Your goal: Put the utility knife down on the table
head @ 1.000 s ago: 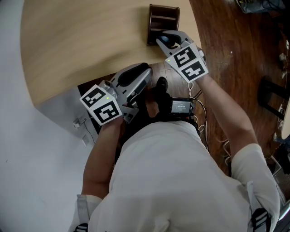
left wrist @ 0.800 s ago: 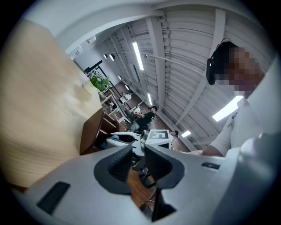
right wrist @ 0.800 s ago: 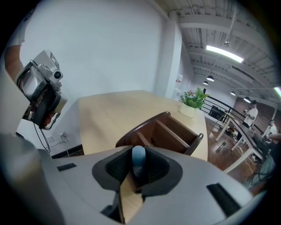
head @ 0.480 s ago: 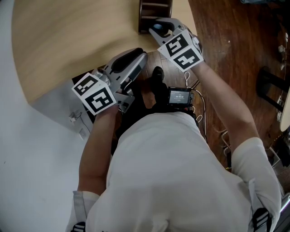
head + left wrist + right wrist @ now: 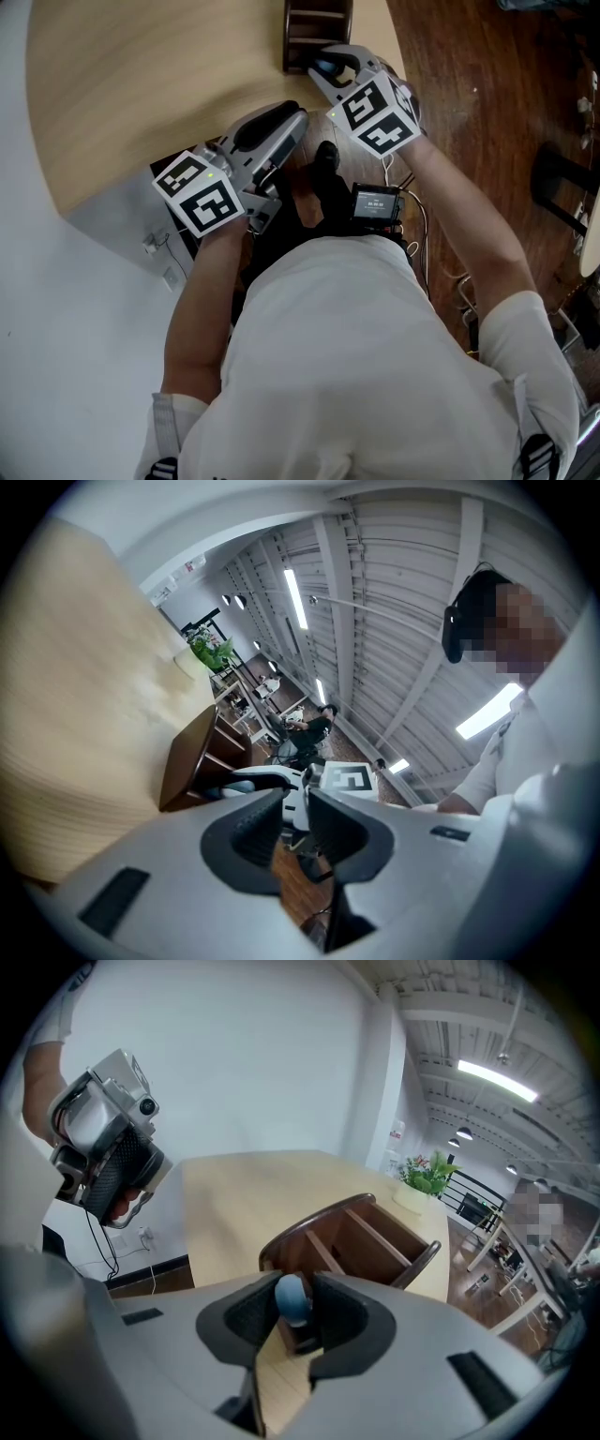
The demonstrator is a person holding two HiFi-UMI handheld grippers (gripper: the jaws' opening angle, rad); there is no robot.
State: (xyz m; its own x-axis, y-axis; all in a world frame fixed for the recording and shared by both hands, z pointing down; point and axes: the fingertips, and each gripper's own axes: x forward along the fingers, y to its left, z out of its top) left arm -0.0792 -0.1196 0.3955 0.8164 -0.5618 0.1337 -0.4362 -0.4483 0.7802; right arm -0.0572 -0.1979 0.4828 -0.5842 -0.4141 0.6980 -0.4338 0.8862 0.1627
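The right gripper hovers at the near edge of the table, its jaws clamped on the blue, rounded end of the utility knife, right in front of a dark wooden organizer. Compared with a second earlier, its marker cube sits at a slightly different roll and the gripper lies a little closer to the organizer, while the grip looks unchanged. That suggests the knife is being lined up for set-down, not released; it remains off the tabletop, so the task's step appears not yet done. The left gripper rests in the same spot at the table's edge, jaws narrowly apart with nothing between them.
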